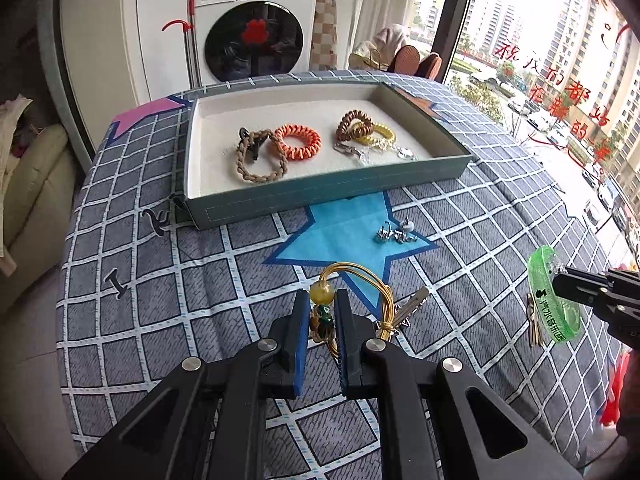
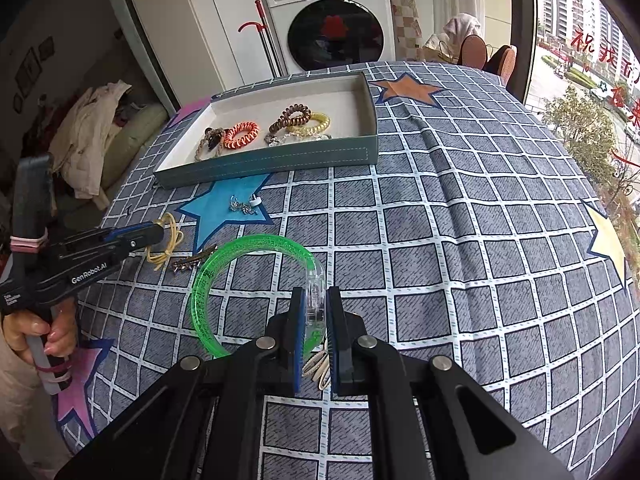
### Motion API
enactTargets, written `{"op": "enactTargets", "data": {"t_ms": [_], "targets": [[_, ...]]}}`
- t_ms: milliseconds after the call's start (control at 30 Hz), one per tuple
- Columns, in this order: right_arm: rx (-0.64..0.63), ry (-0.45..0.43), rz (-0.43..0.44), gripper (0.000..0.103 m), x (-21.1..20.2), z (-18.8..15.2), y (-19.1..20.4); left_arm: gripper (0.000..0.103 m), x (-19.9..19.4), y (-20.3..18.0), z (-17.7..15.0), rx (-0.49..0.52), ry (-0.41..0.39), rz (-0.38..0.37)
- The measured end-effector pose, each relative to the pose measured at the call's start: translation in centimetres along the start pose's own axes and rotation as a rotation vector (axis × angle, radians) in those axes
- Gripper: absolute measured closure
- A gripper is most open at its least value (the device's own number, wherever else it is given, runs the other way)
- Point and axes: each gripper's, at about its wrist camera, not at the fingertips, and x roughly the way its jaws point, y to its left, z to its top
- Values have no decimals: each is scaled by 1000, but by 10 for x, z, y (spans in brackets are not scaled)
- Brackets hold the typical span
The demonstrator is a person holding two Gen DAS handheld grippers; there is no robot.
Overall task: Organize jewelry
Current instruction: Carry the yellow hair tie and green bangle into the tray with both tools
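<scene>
Gold bracelet: thin wire loops with a yellow bead and green charm, in front of the tray, pinched by the left gripper.
Green bangle: translucent, clear clasp, nearer than the tray; right gripper clamped on the clasp.
Tray: teal, pale lining, holding coiled hair ties and a braided band.
Silver pieces: just before the tray, perhaps earrings.
Surface: grey grid cloth with stars.
Room: washing machine behind the tray.

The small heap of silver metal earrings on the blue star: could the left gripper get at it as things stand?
Probably not yet. The path ahead to the silver earrings looks clear, but the left gripper is already shut on the gold wire bangle with beads, so it would have to let that go first.
</scene>
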Motion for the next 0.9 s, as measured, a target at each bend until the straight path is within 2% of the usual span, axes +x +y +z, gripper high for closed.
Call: {"op": "enactTargets", "data": {"t_ms": [267,433,600,733,900], "targets": [[-8,-16,8,92,0,28,5,71,-17,11,29,-59,-80,3],[-28,-31,1,92,2,57,8,71,-20,17,52,-69,-122,15],[-31,-50,4,92,9,91,10,71,-14,26,78,-77,-136,39],[11,-56,39,92,22,118,7,71,-2,33,99,-102,-127,52],[11,-57,21,92,48,149,8,71,19,38,126,-107,-114,80]]}}
